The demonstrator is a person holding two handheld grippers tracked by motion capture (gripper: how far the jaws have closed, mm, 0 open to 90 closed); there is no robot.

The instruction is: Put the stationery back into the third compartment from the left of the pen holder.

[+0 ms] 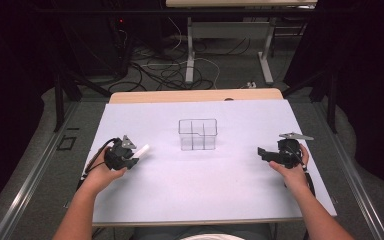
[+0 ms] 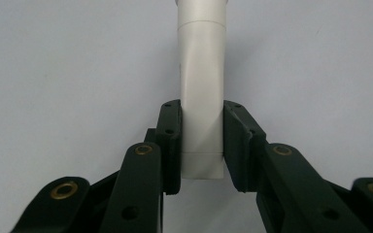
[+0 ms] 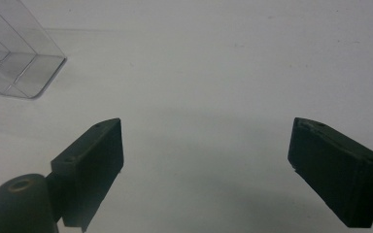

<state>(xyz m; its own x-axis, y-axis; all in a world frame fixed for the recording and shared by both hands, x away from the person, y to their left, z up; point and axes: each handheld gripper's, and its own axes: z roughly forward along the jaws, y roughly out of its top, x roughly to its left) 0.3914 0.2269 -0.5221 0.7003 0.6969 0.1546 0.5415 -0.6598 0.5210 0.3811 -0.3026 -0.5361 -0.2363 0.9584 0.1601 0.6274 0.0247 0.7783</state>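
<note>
Jaws of the left gripper point(image 1: 130, 161) clamp a white tube point(image 2: 201, 97) near the bench's point(image 1: 200, 200) left edge, while the right gripper point(image 3: 206, 160), jaws apart, sits near the right edge, open bench around the clear divided box point(image 1: 197, 134).

Your box point(image 1: 197, 134) sits mid-table point(image 1: 230, 190); the tube point(image 1: 141, 151) lies to its left in your left tool point(image 1: 132, 161), your right tool point(image 1: 261, 152) well right.

surface: white table point(image 1: 195, 195) | on it: 1 clear divided box point(image 1: 197, 134), mid-table, upright
</note>
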